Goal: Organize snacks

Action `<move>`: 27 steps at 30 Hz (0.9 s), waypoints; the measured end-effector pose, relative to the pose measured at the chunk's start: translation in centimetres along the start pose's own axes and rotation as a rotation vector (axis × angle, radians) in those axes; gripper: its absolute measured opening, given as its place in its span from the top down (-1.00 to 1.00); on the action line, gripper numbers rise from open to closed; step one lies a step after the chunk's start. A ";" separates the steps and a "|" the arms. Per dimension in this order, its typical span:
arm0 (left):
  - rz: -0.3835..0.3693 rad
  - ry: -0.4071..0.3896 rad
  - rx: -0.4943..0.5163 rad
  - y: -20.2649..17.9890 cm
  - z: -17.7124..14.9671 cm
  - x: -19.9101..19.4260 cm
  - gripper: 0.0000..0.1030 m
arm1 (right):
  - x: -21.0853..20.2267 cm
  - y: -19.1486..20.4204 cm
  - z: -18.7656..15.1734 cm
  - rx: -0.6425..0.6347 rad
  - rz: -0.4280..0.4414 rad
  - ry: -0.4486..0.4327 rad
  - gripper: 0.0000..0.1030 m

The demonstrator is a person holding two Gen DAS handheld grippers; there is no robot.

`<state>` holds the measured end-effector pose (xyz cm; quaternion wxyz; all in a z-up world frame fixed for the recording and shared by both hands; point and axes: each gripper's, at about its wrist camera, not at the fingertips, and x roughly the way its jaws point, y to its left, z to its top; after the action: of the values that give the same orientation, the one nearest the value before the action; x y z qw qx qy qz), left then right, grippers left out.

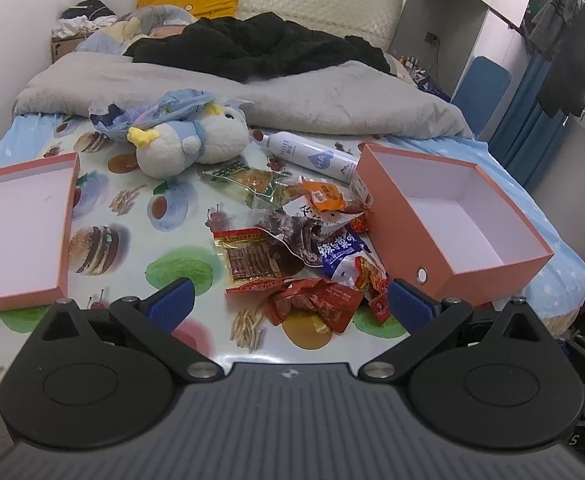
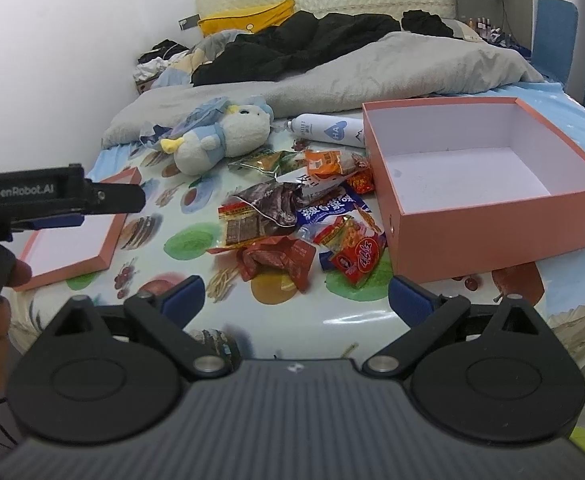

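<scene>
Both grippers, left point(image 1: 288, 300) and right point(image 2: 296, 296), gape wide, holding nothing, above the snacks point(image 1: 292, 240). Right, a box point(image 1: 492, 256); left, its lid point(image 1: 62, 240).

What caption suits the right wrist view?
Open right gripper faces snack packets piled beside an empty pink box.

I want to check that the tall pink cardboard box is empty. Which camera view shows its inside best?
The right wrist view: the tall pink cardboard box is near, whole, its white floor bare. The left wrist view shows the box from the side, floor partly hidden.
</scene>
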<state>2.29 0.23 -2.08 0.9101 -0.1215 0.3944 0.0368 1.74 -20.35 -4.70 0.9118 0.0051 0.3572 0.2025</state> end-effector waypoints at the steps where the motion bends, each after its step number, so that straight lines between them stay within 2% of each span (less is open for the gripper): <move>1: -0.002 0.003 0.006 0.0 0.0 0.3 -1.00 | 0.2 0.0 -0.1 -0.001 -0.002 -0.003 -0.94; 7: 0.047 -0.015 0.069 0.1 0.4 3.0 -1.00 | 1.2 0.1 -0.8 -0.055 -0.010 -0.029 -0.95; 13: -0.003 0.027 0.029 0.6 0.8 6.5 -1.00 | 3.6 -0.8 -1.0 -0.056 -0.025 -0.014 -0.95; 20: -0.012 0.079 -0.033 2.2 1.0 11.4 -1.00 | 7.9 -0.6 -1.0 -0.083 0.020 0.034 -0.94; 23: 0.011 0.090 -0.048 3.4 1.5 13.5 -1.00 | 9.5 -0.1 -0.7 -0.113 0.078 0.023 -0.94; 27: 0.010 0.086 -0.053 5.0 2.1 15.7 -1.00 | 11.5 0.8 0.1 -0.219 0.095 -0.002 -0.87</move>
<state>13.75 5.13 -13.10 0.8887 -0.1449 0.4325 0.0465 9.15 -15.29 -12.01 0.8966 -0.0775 0.3314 0.2832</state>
